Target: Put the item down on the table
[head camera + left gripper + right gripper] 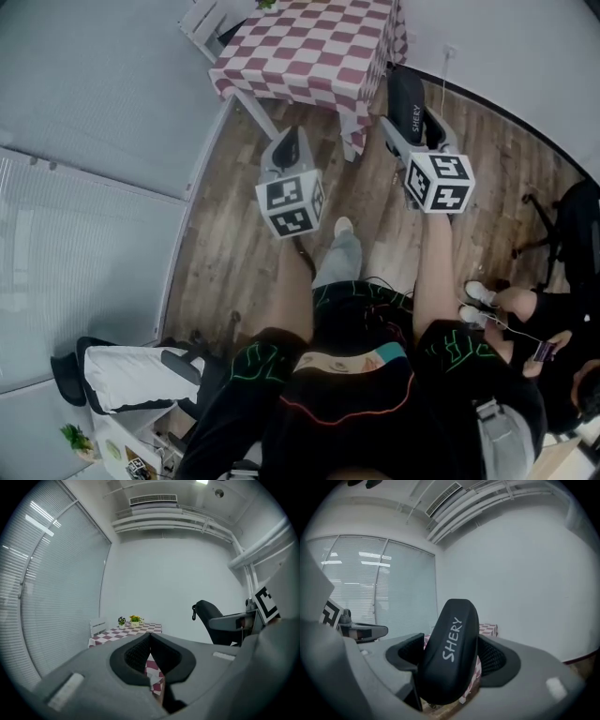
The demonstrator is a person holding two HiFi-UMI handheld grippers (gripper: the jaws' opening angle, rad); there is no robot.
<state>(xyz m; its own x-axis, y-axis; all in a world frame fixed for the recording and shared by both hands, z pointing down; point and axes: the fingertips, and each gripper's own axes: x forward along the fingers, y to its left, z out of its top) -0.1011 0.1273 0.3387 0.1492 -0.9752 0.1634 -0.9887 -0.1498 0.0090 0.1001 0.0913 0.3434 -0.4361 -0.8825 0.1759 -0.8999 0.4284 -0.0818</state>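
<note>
A black hard case (452,658) printed "SHERY" sticks up between the jaws of my right gripper (453,660), which is shut on it. In the head view the case (405,105) points toward the near right corner of the table (309,47) with its red and white checked cloth, and the right gripper (412,133) hangs over the wooden floor short of that corner. My left gripper (290,142) is held beside it, also short of the table. Its jaws meet at the tips (150,637) with nothing between them. The case (208,616) shows to its right.
A white chair (202,23) stands at the table's far left. Small potted plants (135,619) sit on the table's far side. A seated person with a phone (544,323) and an office chair base (542,234) are at the right. Window blinds (84,244) run along the left.
</note>
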